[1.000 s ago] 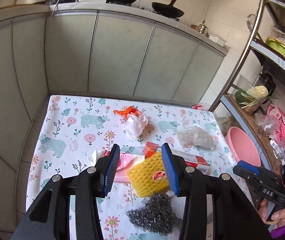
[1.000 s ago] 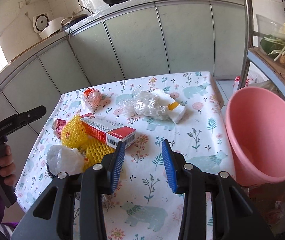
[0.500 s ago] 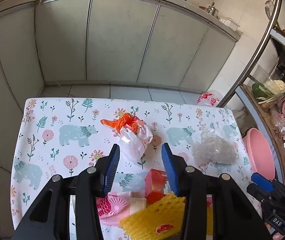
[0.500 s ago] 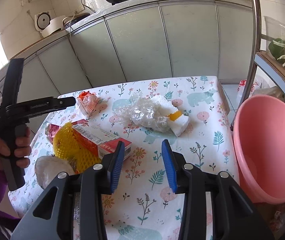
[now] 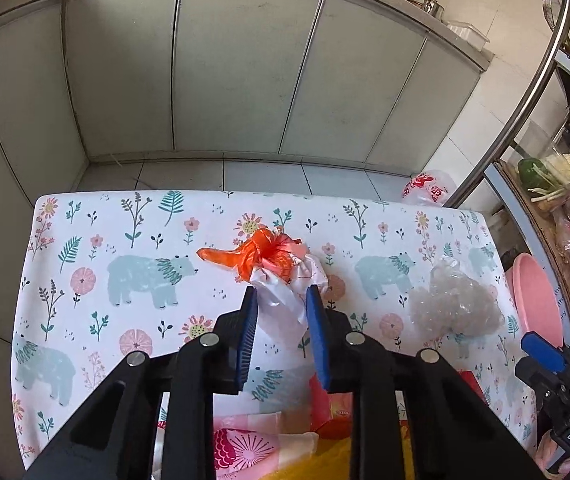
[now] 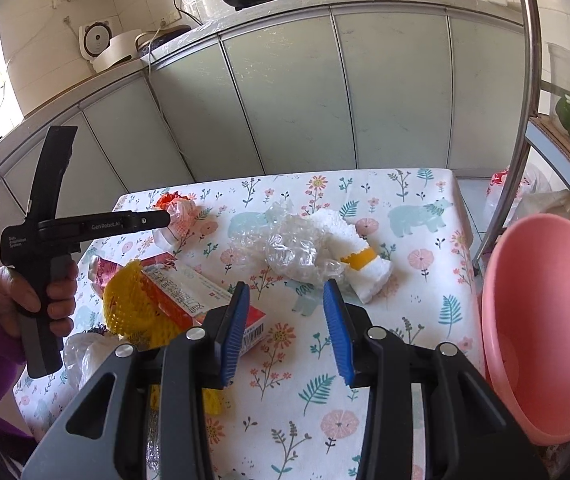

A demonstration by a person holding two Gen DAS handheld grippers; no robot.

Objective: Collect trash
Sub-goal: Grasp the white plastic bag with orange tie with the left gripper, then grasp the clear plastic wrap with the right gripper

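Note:
An orange and white plastic bag point(image 5: 273, 256) lies on the flowered tablecloth point(image 5: 125, 240). My left gripper point(image 5: 281, 300) is closing on its white part, which fills the gap between the blue pads. In the right wrist view the same bag point(image 6: 181, 208) sits at the tip of the left gripper point(image 6: 165, 218), held by a hand in a purple sleeve. My right gripper point(image 6: 287, 292) stands open over the cloth with nothing between its fingers, just short of a crumpled clear plastic wad point(image 6: 297, 248). A pink basin point(image 6: 545, 320) stands off the table's right side.
A white roll with a yellow band point(image 6: 361, 256) lies beside the clear plastic. A yellow foam net point(image 6: 129, 304), a red and white box point(image 6: 197, 292) and a white bag point(image 6: 81, 356) crowd the near left. Cabinets stand behind the table; a metal rack point(image 6: 525, 120) is at the right.
My left gripper has moved forward past the yellow net and box to the orange and white bag, and its jaws have narrowed around it. The right gripper has kept its opening and shifted slightly.

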